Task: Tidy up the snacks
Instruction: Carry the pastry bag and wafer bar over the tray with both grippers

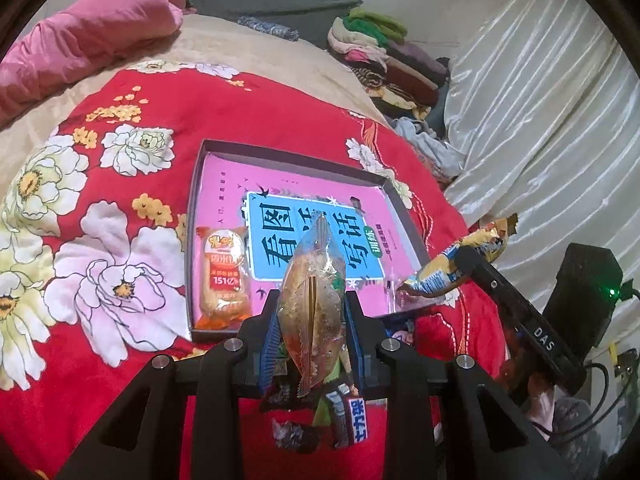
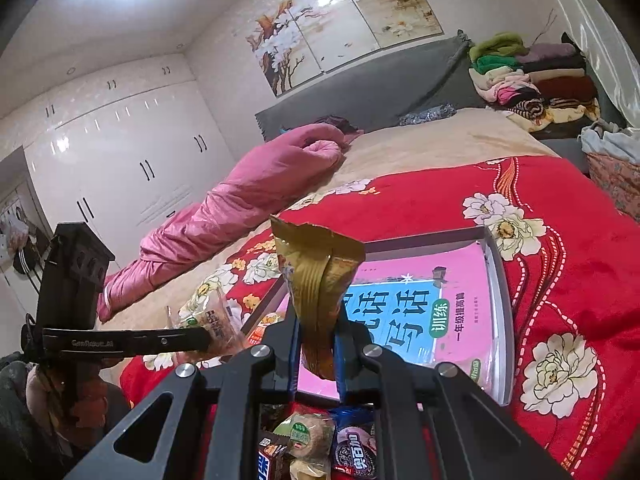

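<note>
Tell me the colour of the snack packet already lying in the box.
Orange and white snack packet, clearest in the left wrist view.

"DAS" is printed in white on the black side bar of the right gripper [image 1: 476,258], seen right of the left tool. "GenRobott_AI" is read on the left gripper's [image 2: 208,338] arm, left of the right tool. "151亿", upside down, is noted on the orange snack packet [image 1: 222,278] ahead-left of the left tool. "训练" in a green oval and "一年级提高篇" are read on the pink book cover [image 2: 452,312] ahead-right of the right tool. Remaining wrapper print is illegible.
</note>
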Demonstrator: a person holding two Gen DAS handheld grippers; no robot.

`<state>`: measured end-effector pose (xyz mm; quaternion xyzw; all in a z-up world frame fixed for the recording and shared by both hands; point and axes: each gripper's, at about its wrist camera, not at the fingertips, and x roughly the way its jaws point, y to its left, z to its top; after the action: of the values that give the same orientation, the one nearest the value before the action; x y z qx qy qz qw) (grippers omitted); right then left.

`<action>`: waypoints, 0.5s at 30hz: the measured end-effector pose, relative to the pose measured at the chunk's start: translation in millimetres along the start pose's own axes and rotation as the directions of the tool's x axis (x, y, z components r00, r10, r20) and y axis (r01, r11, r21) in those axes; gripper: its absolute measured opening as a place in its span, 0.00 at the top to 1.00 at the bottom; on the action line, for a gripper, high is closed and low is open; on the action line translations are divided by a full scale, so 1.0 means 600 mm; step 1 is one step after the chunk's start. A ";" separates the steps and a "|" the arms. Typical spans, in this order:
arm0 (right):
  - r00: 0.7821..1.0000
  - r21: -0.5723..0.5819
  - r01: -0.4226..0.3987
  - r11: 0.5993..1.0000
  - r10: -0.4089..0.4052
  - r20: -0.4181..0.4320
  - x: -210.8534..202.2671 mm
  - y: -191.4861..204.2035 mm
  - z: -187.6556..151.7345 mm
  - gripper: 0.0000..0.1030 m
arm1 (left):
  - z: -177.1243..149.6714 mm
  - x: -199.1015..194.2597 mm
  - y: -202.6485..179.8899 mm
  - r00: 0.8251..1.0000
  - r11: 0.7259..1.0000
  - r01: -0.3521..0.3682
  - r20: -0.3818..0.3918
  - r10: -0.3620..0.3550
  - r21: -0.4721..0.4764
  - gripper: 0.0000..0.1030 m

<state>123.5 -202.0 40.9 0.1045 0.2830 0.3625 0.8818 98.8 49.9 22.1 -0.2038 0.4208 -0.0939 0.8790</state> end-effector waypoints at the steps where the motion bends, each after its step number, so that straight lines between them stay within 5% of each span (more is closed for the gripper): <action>1: 1.000 0.002 0.004 1.000 -0.004 0.002 0.000 -0.002 0.000 0.86 | 0.002 0.003 -0.001 1.000 1.000 -0.001 -0.002 0.001 -0.001 0.70; 15: 0.999 0.039 0.030 0.999 -0.030 0.011 0.000 -0.023 0.004 0.86 | 0.024 0.032 -0.023 1.000 1.000 -0.002 0.007 0.002 0.000 0.70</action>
<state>133.1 -211.7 37.6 0.1196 0.2866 0.3430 0.8865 122.2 35.3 22.7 -0.2038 0.4180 -0.0924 0.8805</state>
